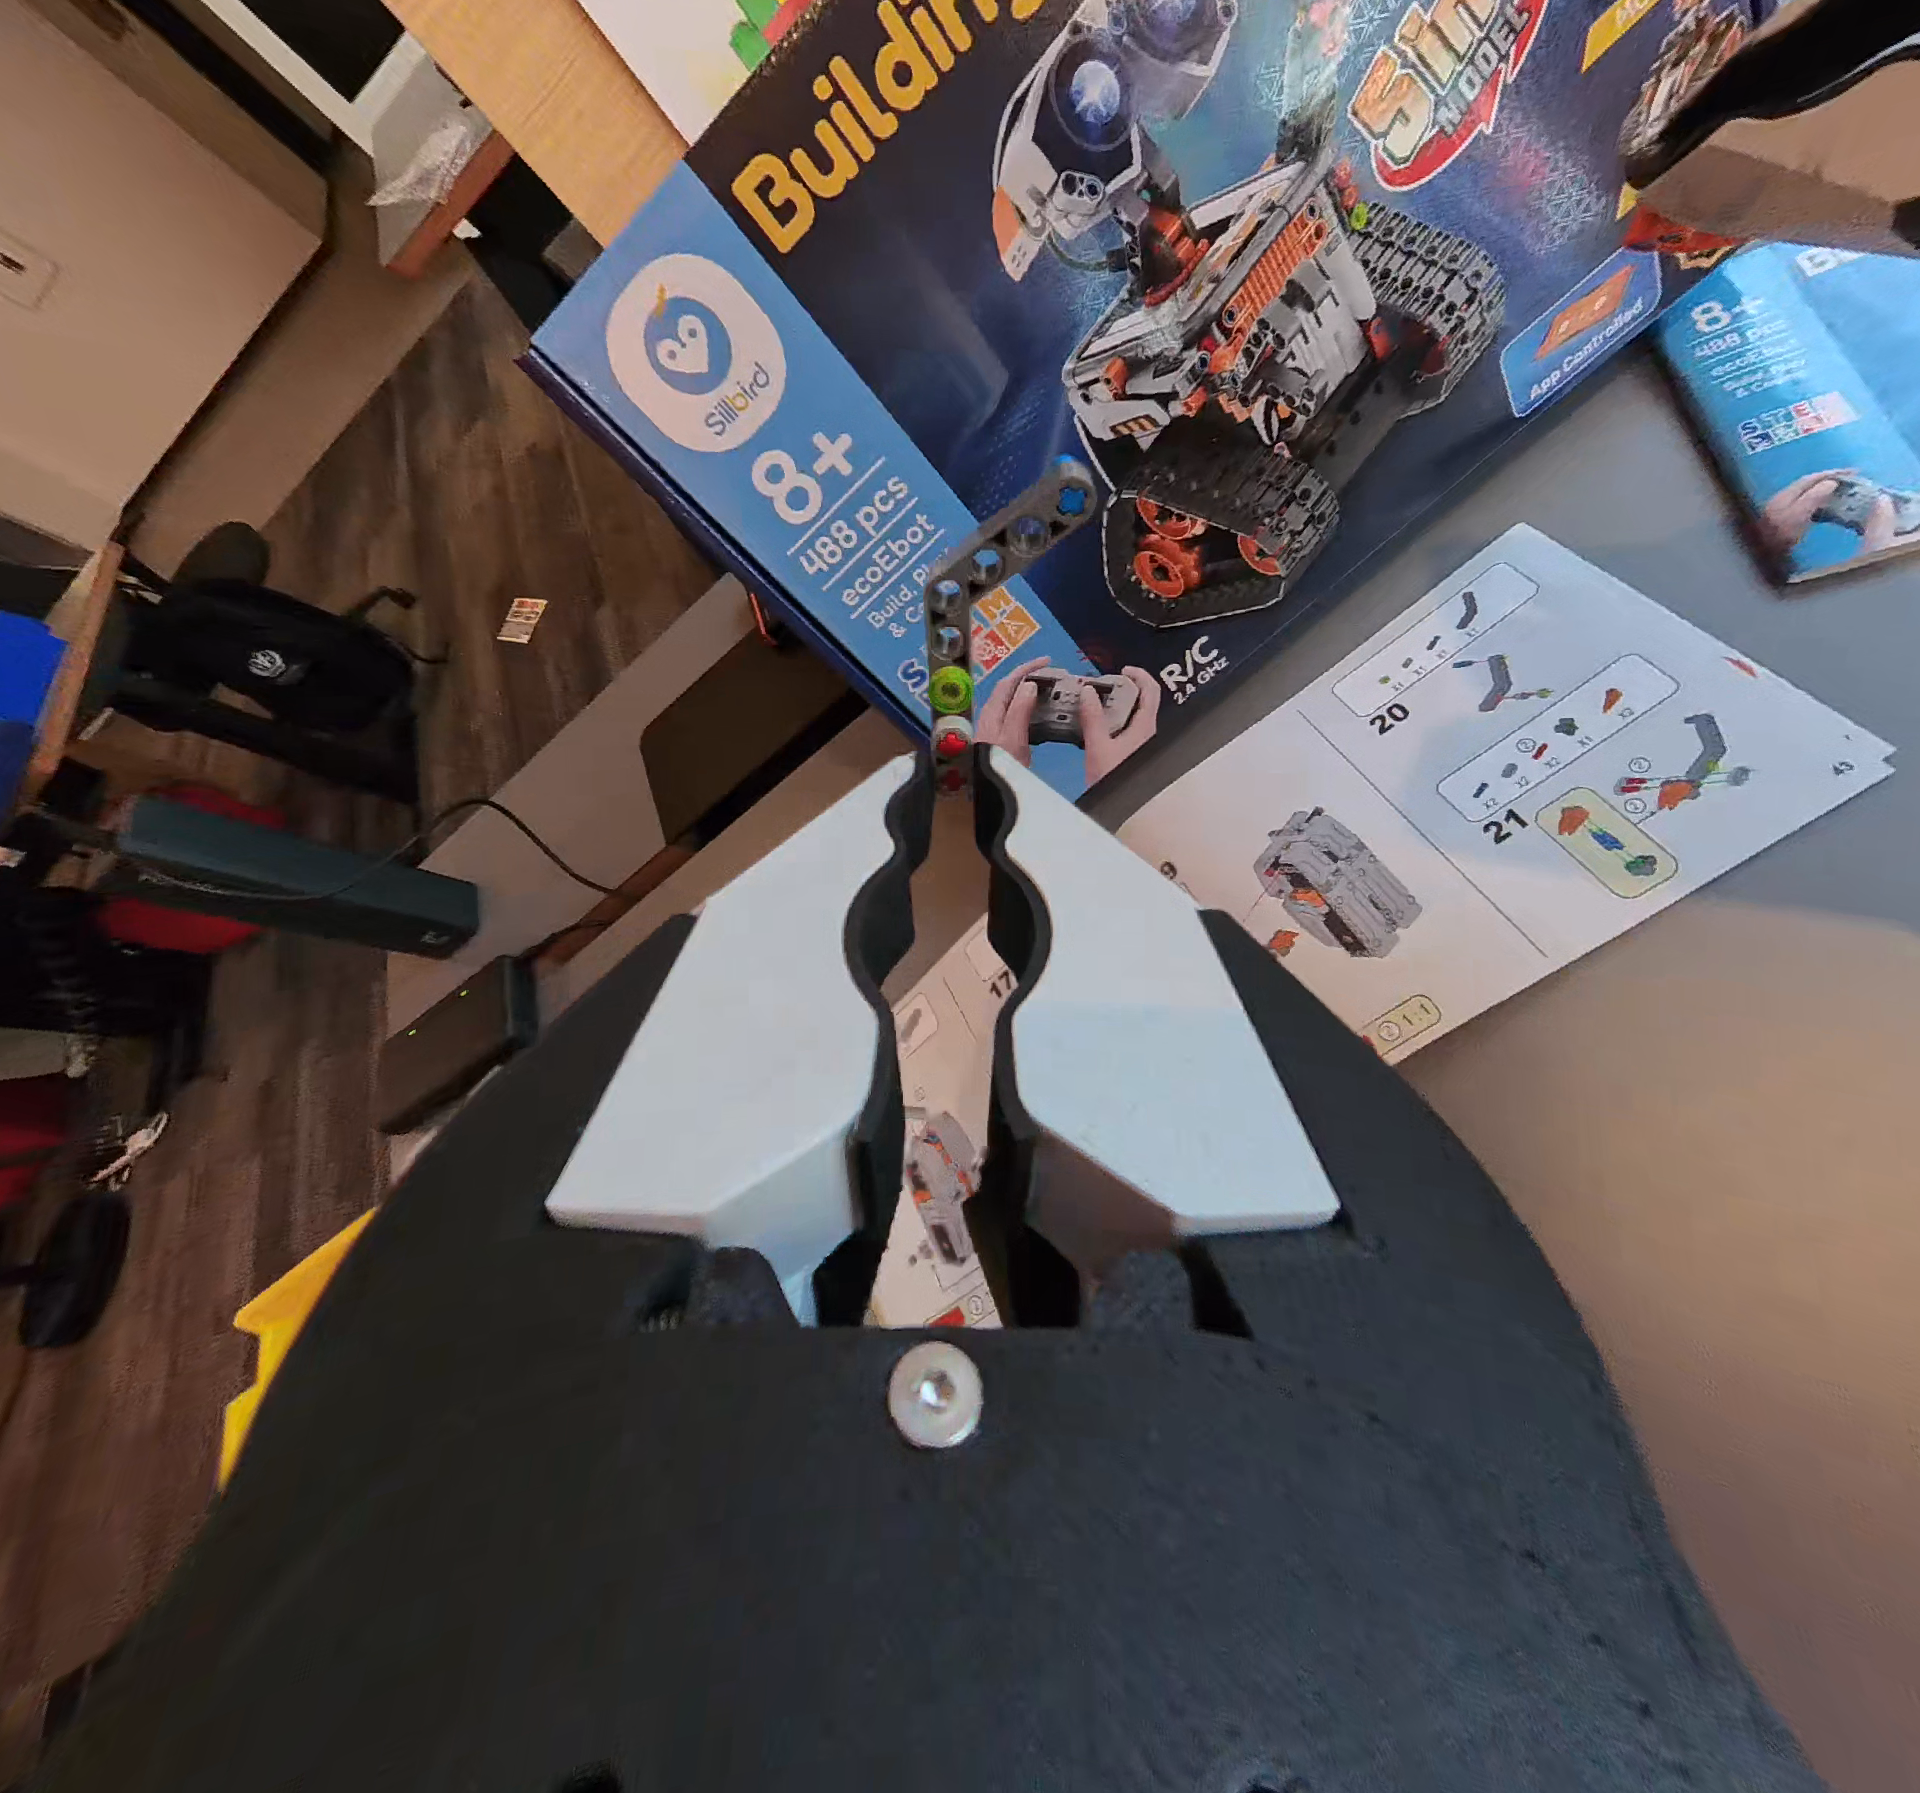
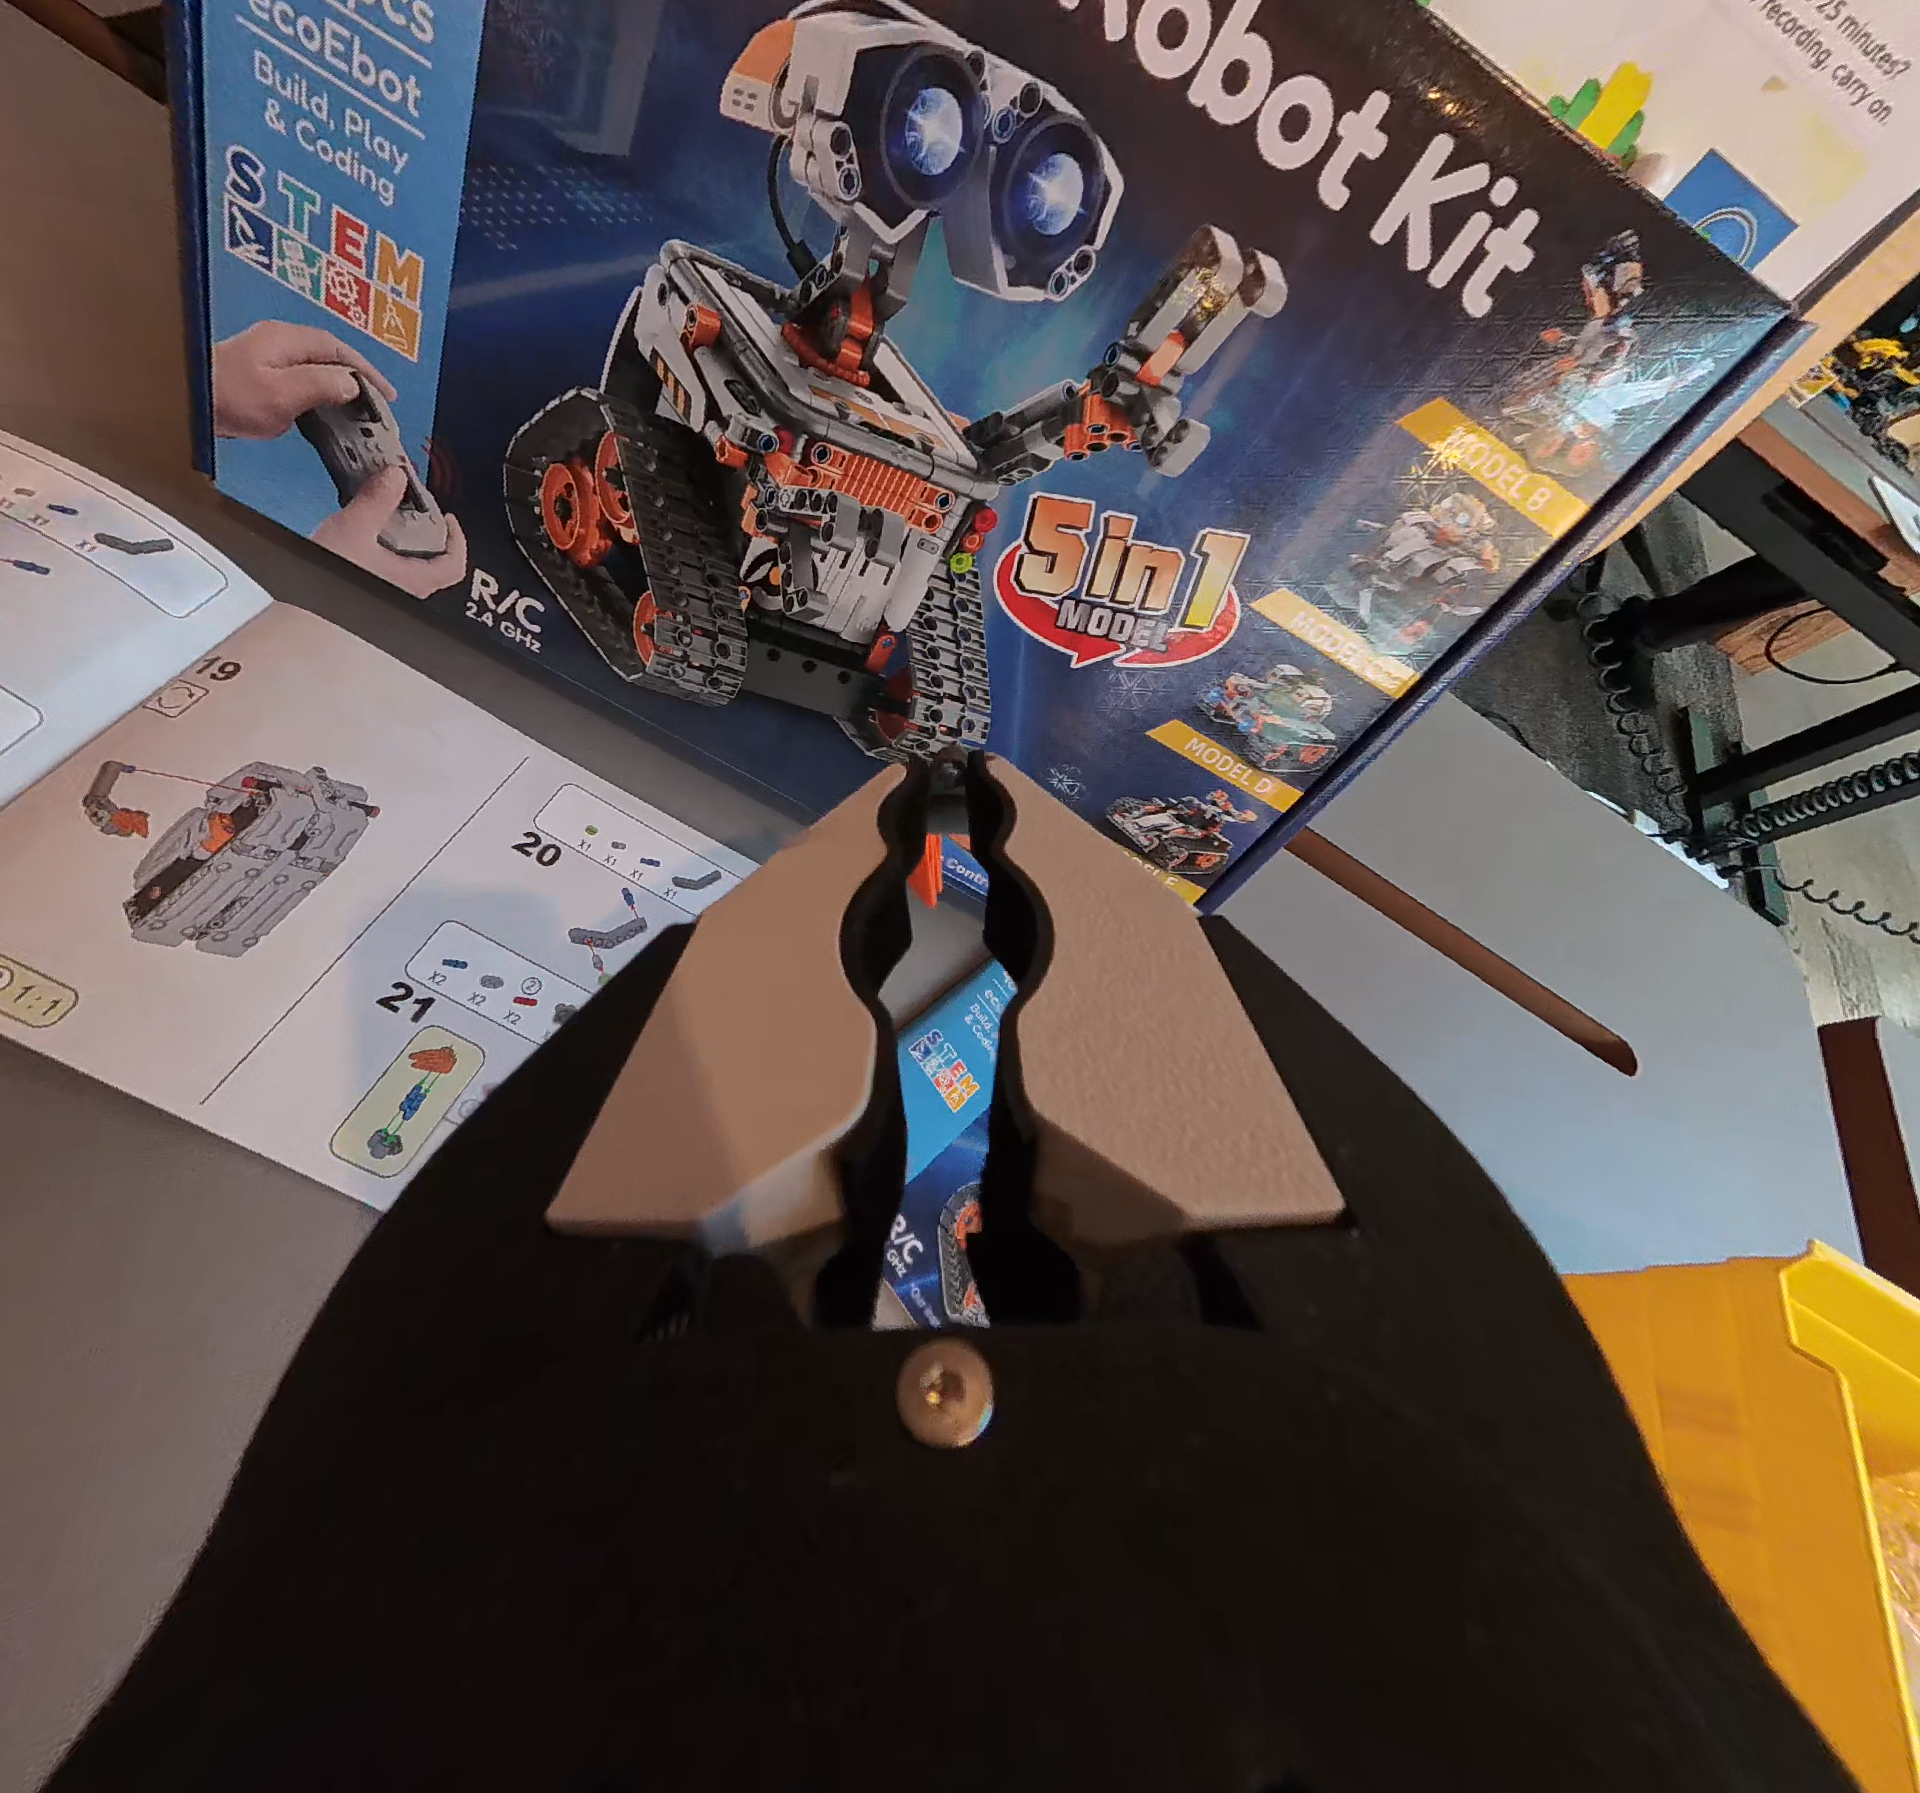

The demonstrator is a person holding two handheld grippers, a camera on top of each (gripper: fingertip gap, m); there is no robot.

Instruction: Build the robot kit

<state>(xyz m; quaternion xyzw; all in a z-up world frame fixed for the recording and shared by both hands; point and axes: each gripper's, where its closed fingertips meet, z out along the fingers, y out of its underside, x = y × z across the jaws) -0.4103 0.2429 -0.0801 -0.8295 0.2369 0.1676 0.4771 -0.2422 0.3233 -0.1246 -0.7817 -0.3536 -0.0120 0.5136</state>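
My left gripper (image 1: pixel 951 764) is shut on the lower end of a grey angled beam (image 1: pixel 987 559). The beam stands up from the tips and carries a green pin (image 1: pixel 950 690), a red-and-white pin (image 1: pixel 951 737) and a blue pin (image 1: pixel 1073 497). My right gripper (image 2: pixel 948 767) is shut, and a small dark grey part (image 2: pixel 950 771) shows between its tips; I cannot tell its kind. It also shows blurred in the left wrist view (image 1: pixel 1808 133), apart from the beam. Both grippers hang above a grey table (image 1: pixel 1662 1120).
A big blue robot-kit box (image 1: pixel 1195 216) (image 2: pixel 831 341) stands at the back of the table. An open instruction booklet (image 1: pixel 1455 808) (image 2: pixel 312 860) lies flat before it. A smaller blue booklet (image 1: pixel 1808 413) (image 2: pixel 951 1068) lies to the right. A yellow bin (image 2: pixel 1766 1483) sits at the right. The tips of one gripper are about 20 cm away from the tips of the other.
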